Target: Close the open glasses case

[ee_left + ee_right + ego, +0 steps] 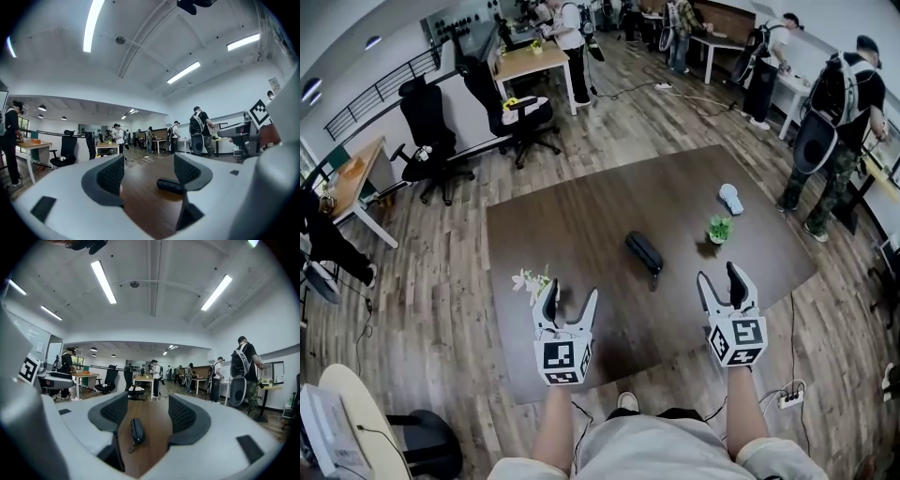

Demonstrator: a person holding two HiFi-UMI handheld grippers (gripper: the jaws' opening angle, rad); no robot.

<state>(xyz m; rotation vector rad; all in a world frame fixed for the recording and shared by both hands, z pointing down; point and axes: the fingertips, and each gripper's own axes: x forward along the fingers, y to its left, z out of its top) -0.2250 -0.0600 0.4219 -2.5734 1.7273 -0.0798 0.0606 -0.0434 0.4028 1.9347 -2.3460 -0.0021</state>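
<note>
A black, elongated glasses case (pixel 644 253) with a small pull tab lies near the middle of the dark brown table (pixel 581 216). I see no gap along its lid. My left gripper (pixel 571 292) hovers over the table's near edge, to the left of the case, open and empty. My right gripper (pixel 719 275) is held to the case's right, also open and empty. The case (pixel 171 186) shows beyond the right finger in the left gripper view, ahead of that gripper (pixel 149 171). In the right gripper view the case (pixel 137 430) lies ahead between the fingers of the gripper (pixel 149 413).
A small potted green plant (pixel 719 228) and a white object (pixel 731 198) stand on the table's right part. White flowers (pixel 532 280) sit by the left gripper. Office chairs (pixel 431 141), desks and several people surround the table. A power strip (pixel 788 397) lies on the floor.
</note>
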